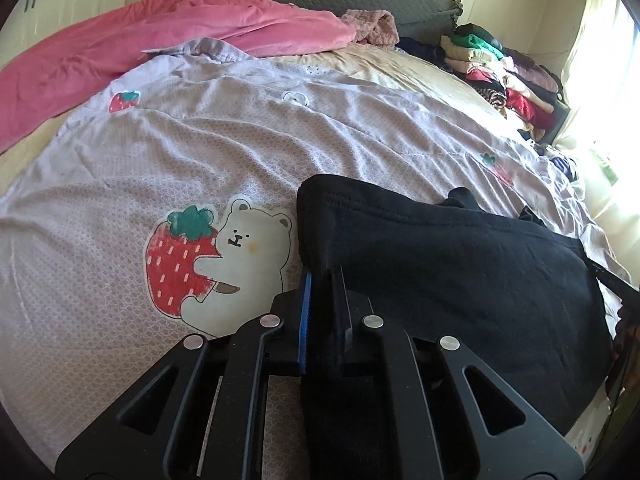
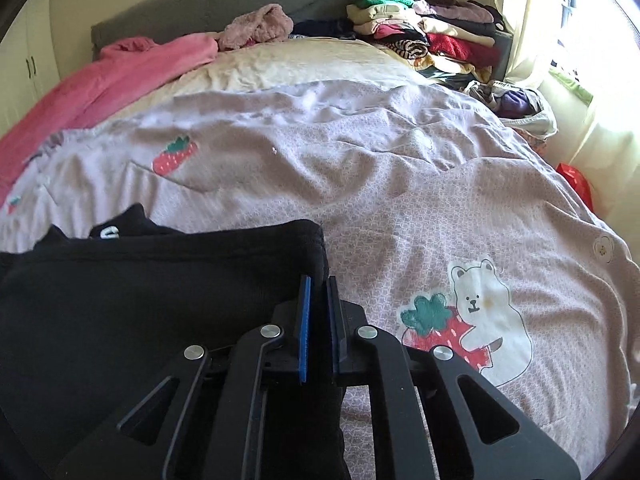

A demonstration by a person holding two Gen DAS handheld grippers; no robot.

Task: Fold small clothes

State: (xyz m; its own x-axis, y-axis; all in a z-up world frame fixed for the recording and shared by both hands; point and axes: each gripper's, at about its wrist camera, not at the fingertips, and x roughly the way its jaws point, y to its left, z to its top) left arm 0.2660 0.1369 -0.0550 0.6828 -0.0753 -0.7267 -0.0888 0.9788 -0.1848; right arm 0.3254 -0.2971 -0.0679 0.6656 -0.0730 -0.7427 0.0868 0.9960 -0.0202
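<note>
Black garment [image 1: 460, 264] lies spread on the lilac duvet [image 1: 200, 152] of the bed, thick and softly creased, its far edge folded over. Your left tongs [image 1: 322, 280] are clenched on its left corner, and your right tongs [image 2: 318, 284] are clenched on its right corner. Beside it sits a bear-and-strawberry print [image 1: 216, 256]. Further off you have a pink blanket [image 1: 160, 36] and a stack of folded clothes [image 2: 420, 36] near the headboard [image 2: 224, 4].

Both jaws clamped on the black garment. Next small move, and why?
Probably lift both edges together and carry them forward over the rest. The left gripper and right gripper each pinch an opposite side of the black garment, lying flat on the quilt.
</note>
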